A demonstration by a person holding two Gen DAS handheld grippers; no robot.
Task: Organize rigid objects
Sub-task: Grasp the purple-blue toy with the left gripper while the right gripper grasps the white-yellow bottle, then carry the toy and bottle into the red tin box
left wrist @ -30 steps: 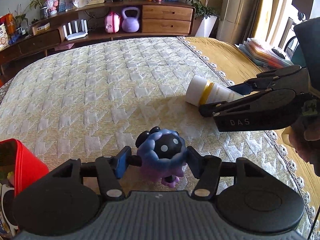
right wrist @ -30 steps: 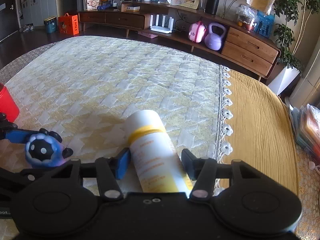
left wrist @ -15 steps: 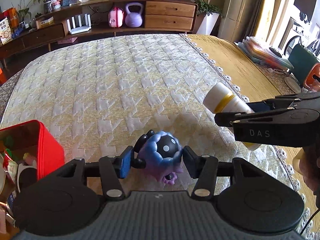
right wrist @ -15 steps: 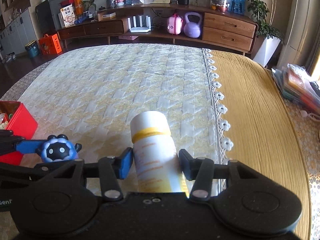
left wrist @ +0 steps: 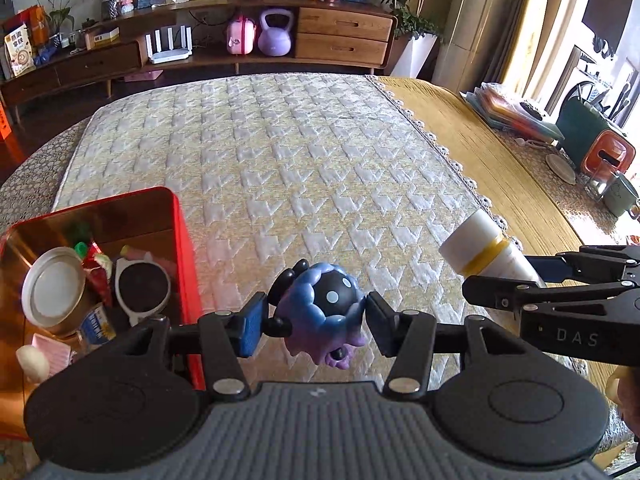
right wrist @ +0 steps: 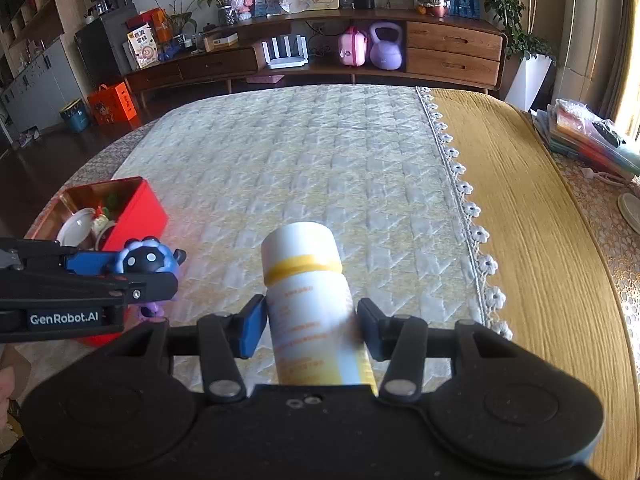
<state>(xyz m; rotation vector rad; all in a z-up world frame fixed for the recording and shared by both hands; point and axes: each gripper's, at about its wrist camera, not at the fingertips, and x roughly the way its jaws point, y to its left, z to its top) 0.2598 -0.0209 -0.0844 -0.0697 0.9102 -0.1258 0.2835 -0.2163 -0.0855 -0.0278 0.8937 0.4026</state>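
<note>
Red tin (left wrist: 182, 240), one, part-filled, left on the quilt (left wrist: 280, 168). Two grippers. Left gripper (left wrist: 314, 322) clamps one blue-purple toy (left wrist: 320, 316) between its pads (lifted beside the tin). Right gripper (right wrist: 312, 326) clamps one white bottle (right wrist: 308, 280), cap forward, yellow band.

bottle (right wrist: 316, 308): lower end hidden behind right claw body, label print blurred | red tin (left wrist: 120, 216): left part cut by frame edge, contents partly hidden
</note>
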